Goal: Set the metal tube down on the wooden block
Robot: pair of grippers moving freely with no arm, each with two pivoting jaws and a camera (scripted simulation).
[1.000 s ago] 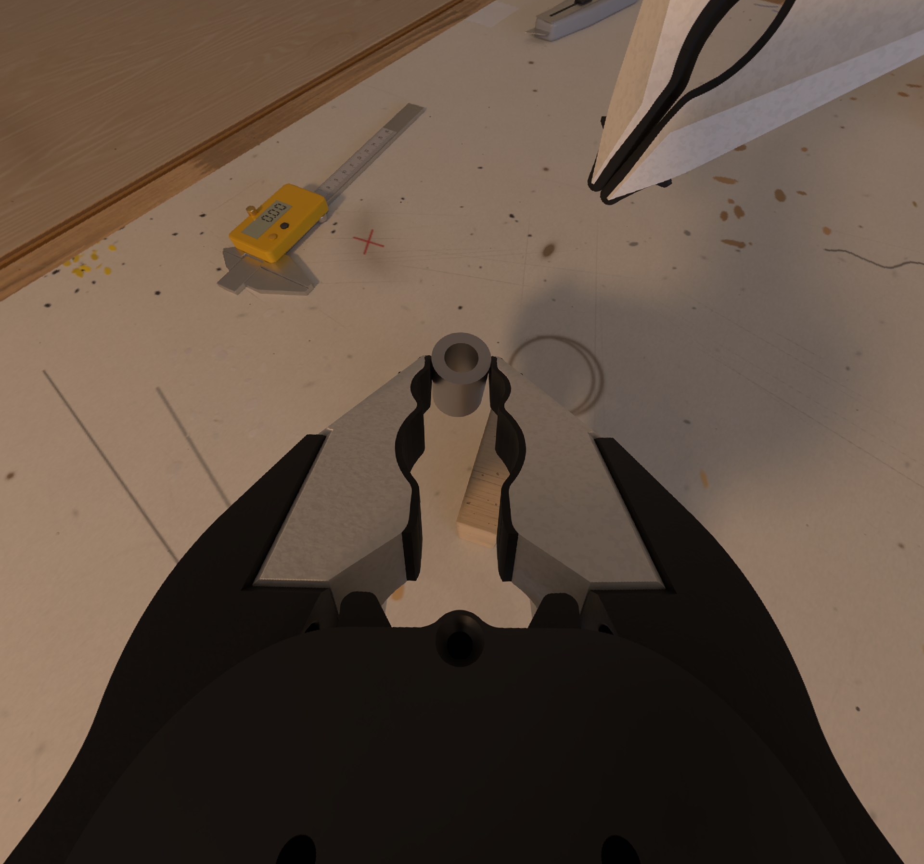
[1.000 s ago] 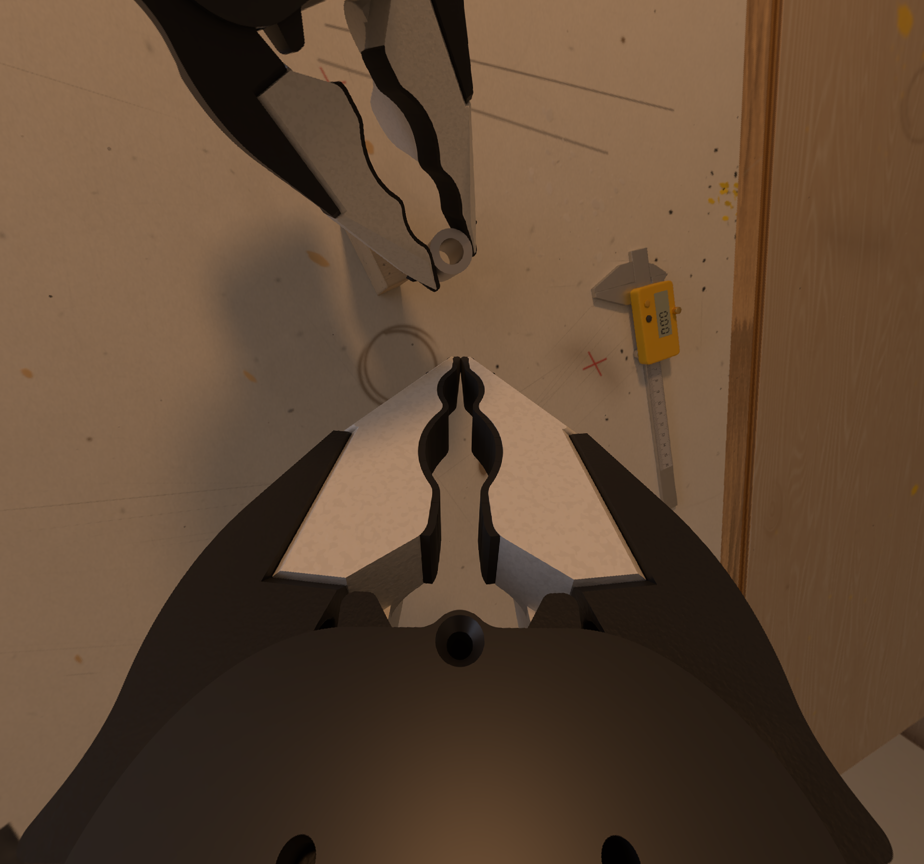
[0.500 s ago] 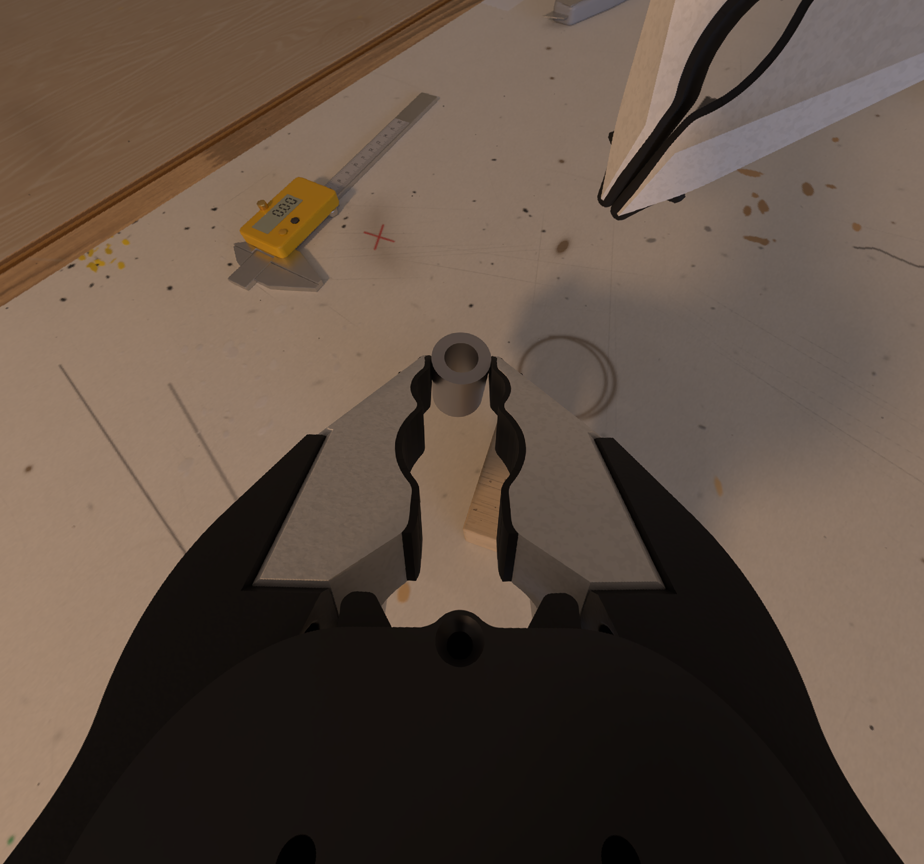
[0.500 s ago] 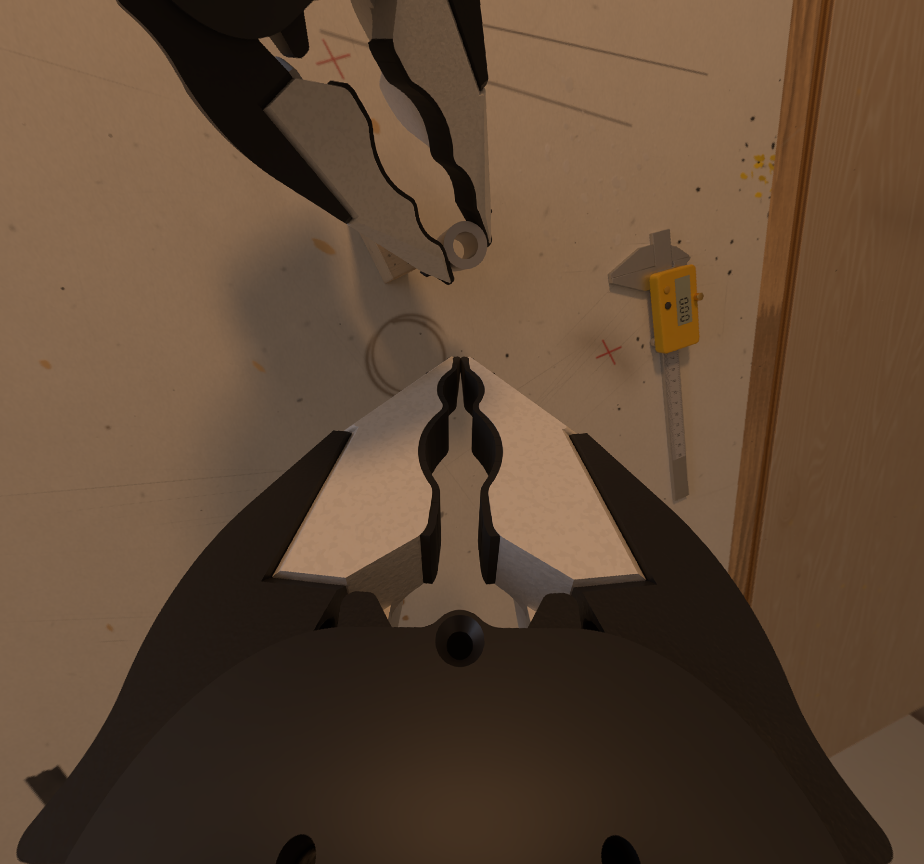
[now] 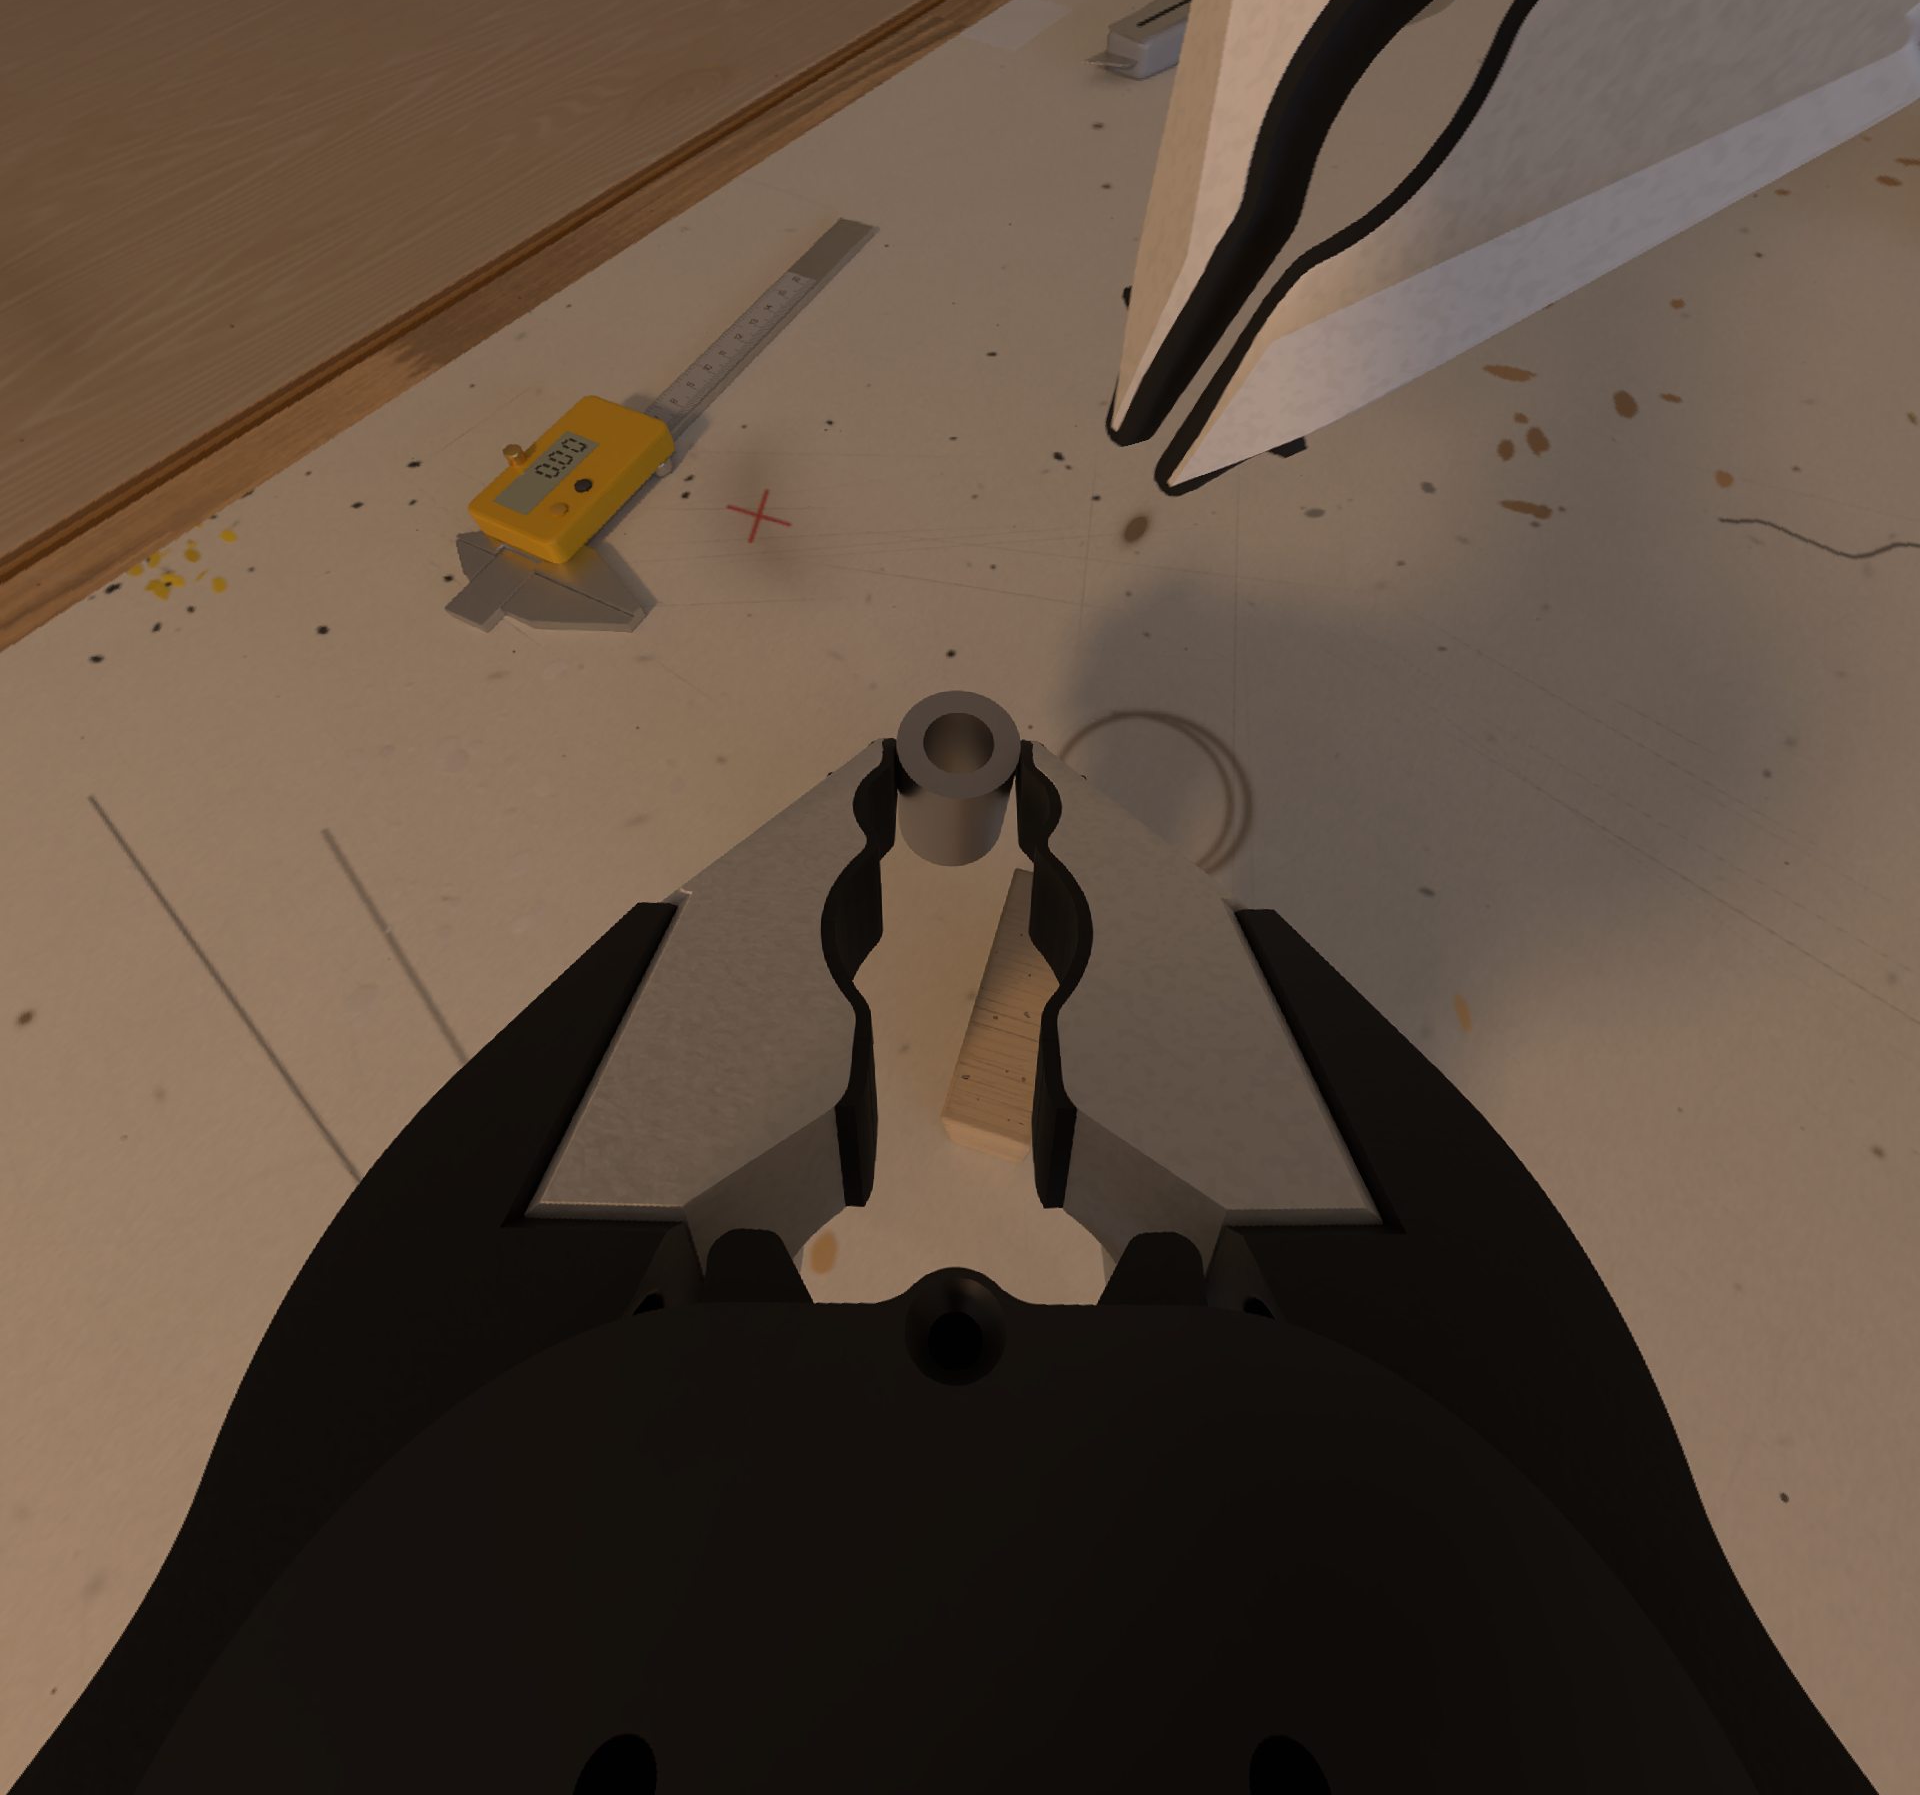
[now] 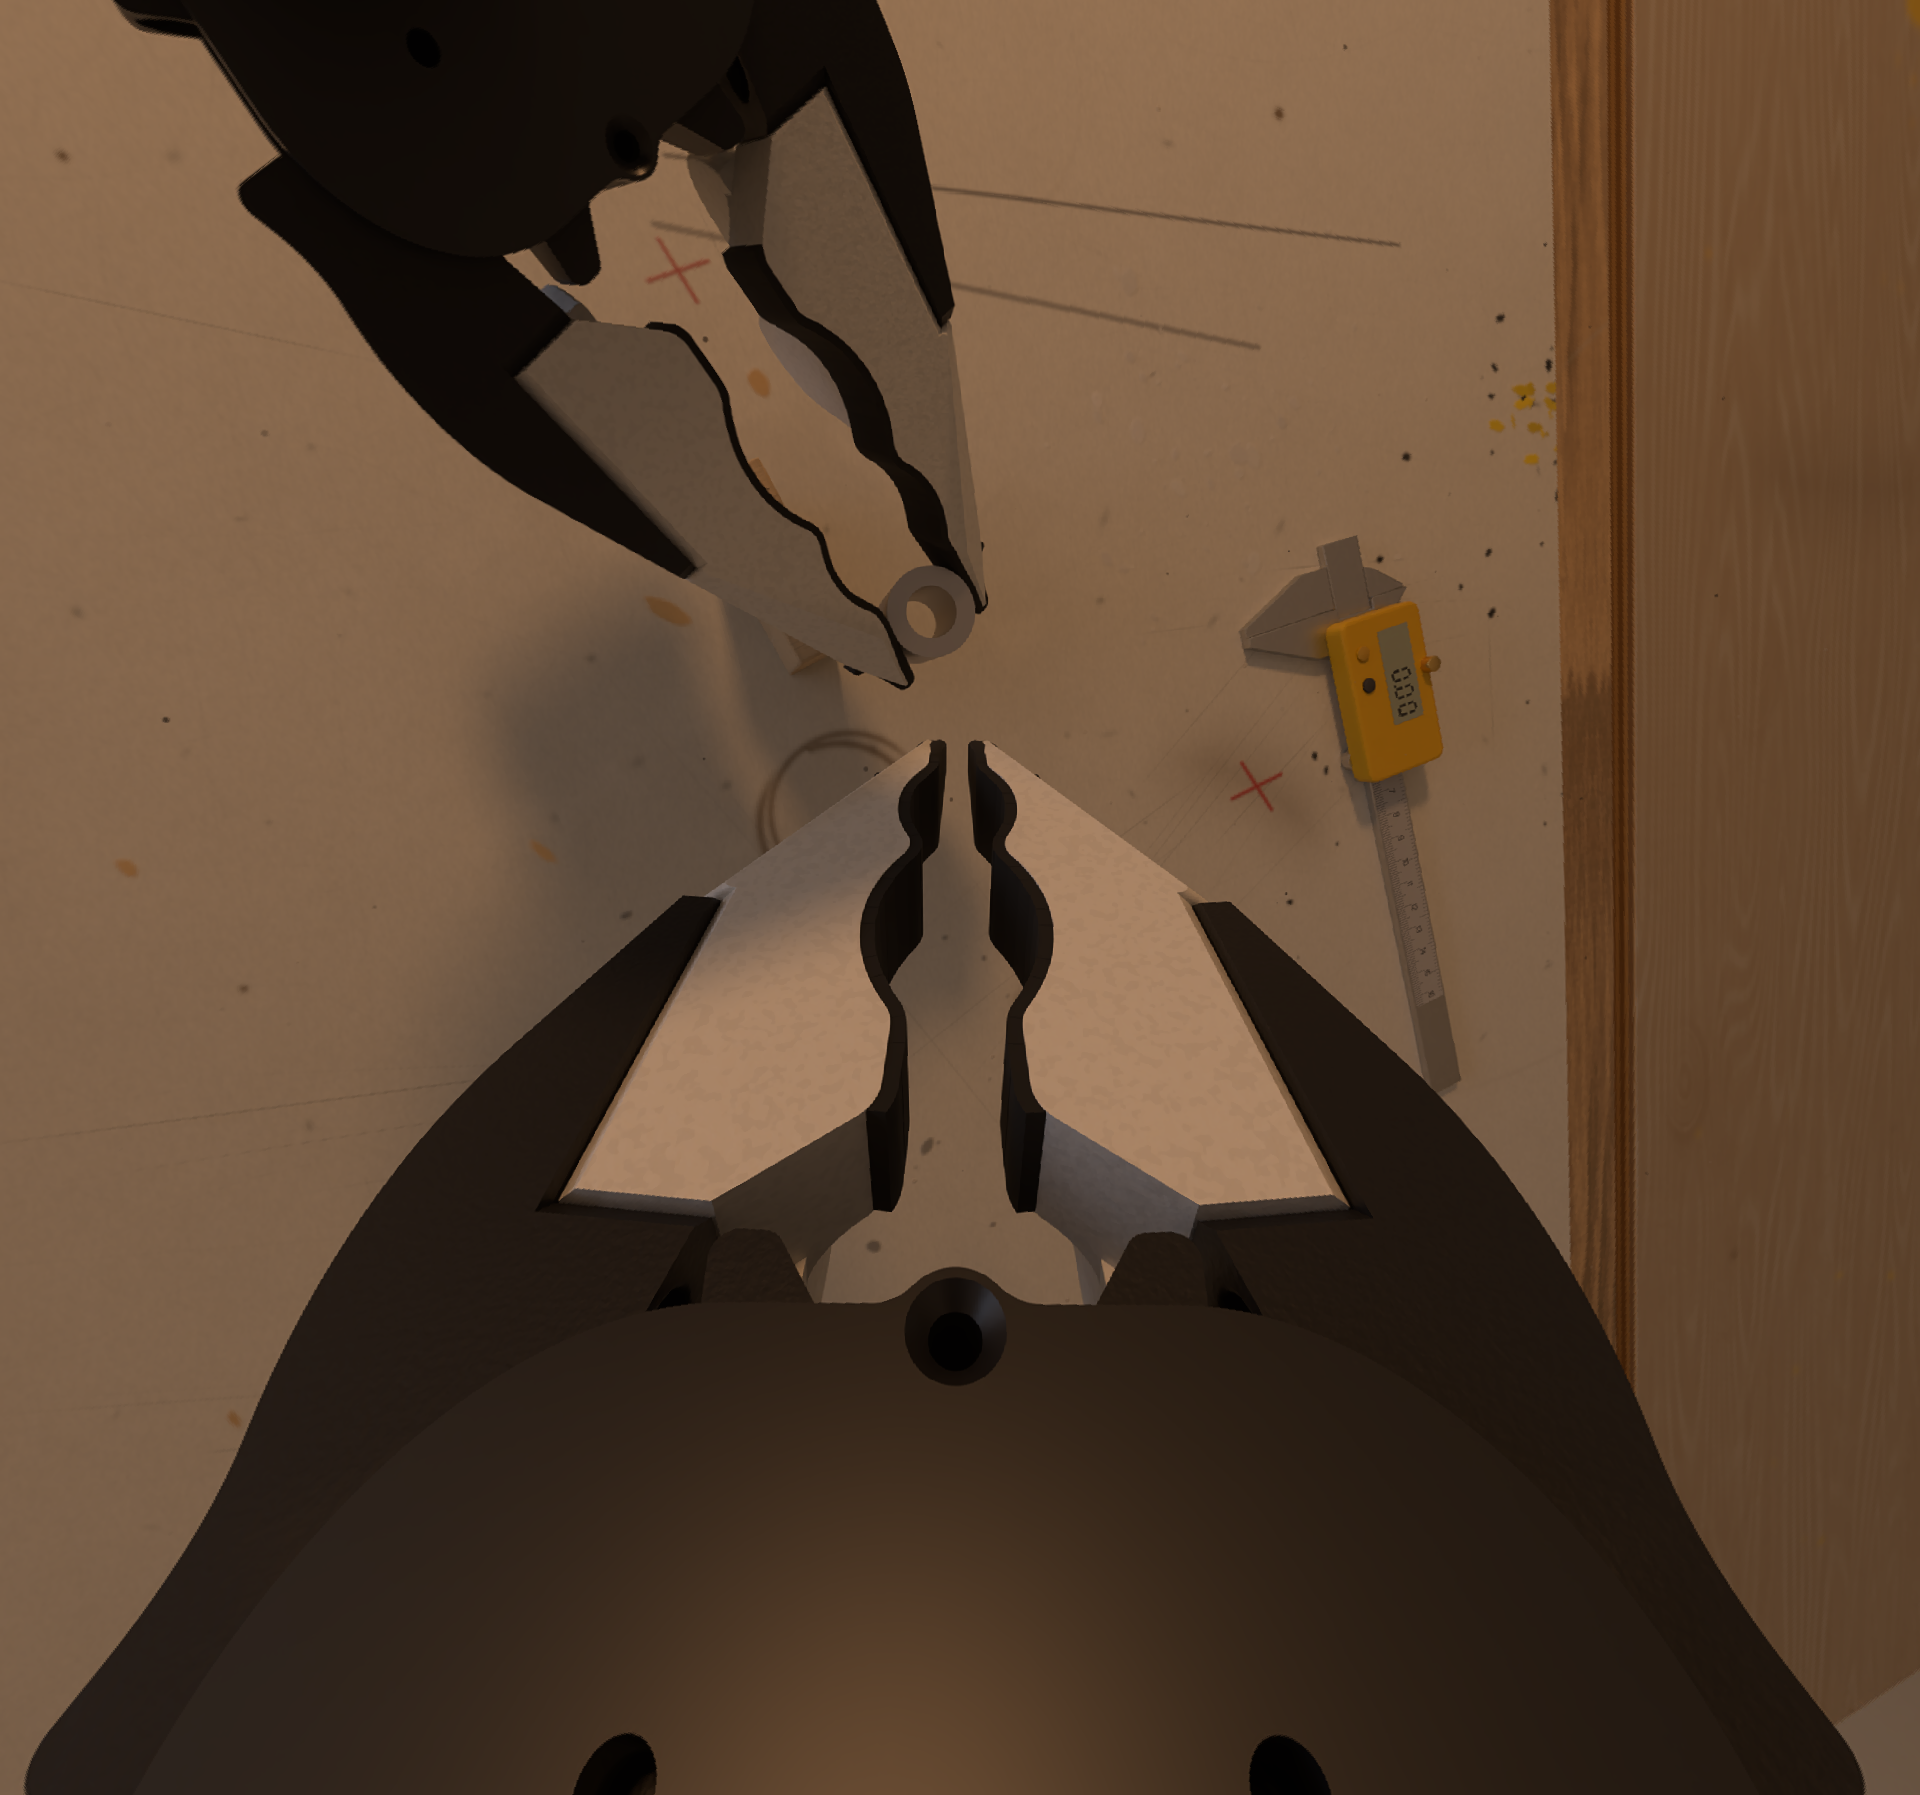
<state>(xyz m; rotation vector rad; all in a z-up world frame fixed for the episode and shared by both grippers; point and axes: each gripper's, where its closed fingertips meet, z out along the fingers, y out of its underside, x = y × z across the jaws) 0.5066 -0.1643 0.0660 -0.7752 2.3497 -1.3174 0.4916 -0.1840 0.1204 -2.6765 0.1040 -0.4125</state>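
So the left hand-held gripper has its tips clamped on the metal tube, a short, thick-walled grey cylinder with a plain matte finish, gripped just below its open top end and hanging in the air above the worktop. The fingers are flat brushed-metal wedges with wavy black rubber along the inner edges, set in a black body. Down through the gap between them you can see part of the wooden block, pale with fine grain lines, lying on the worktop below and a bit behind the tube, so the two aren't touching. The right hand-held gripper is only a crack open at the tips, with nothing in it, and it points toward the left one; from its own camera the tube shows end-on as a ring. The worktop is a cream board full of specks, pencil lines and a faint ring mark. A yellow digital caliper with a steel ruler bar lies off to the side near a red cross, well apart from everything else.
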